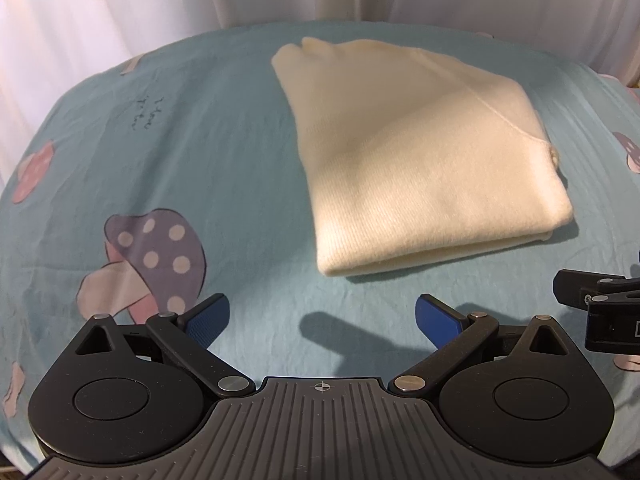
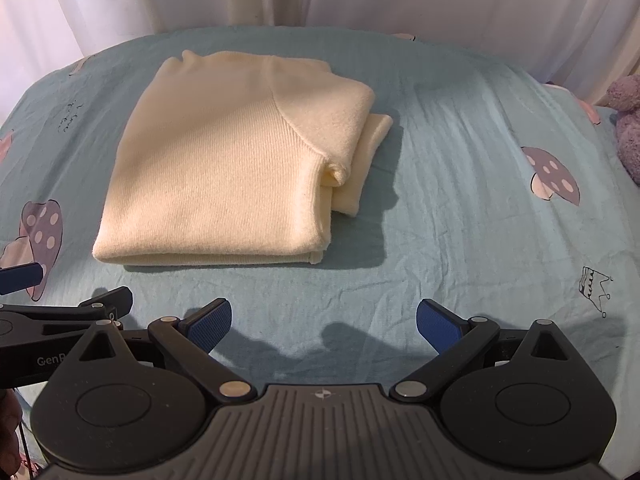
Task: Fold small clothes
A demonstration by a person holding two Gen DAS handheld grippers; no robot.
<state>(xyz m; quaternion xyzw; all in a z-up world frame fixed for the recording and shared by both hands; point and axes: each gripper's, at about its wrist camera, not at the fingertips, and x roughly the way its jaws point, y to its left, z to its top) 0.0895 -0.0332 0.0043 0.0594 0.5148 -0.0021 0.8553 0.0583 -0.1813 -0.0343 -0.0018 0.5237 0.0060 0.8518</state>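
On the blue bed sheet (image 1: 240, 128), from left to right, the left claw (image 1: 322, 320) and the right claw (image 2: 324, 322) both stand spread and empty just before the folded cream sweater (image 2: 224, 168), whose loose sleeve layer on its right side could slip out if one claw catches it.

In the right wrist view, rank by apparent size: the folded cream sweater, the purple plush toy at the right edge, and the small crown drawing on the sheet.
1. Folded cream sweater, by far the largest.
2. Purple plush toy, though the frame edge cuts it off, so its full size is unsure.
3. Crown drawing, the smallest.
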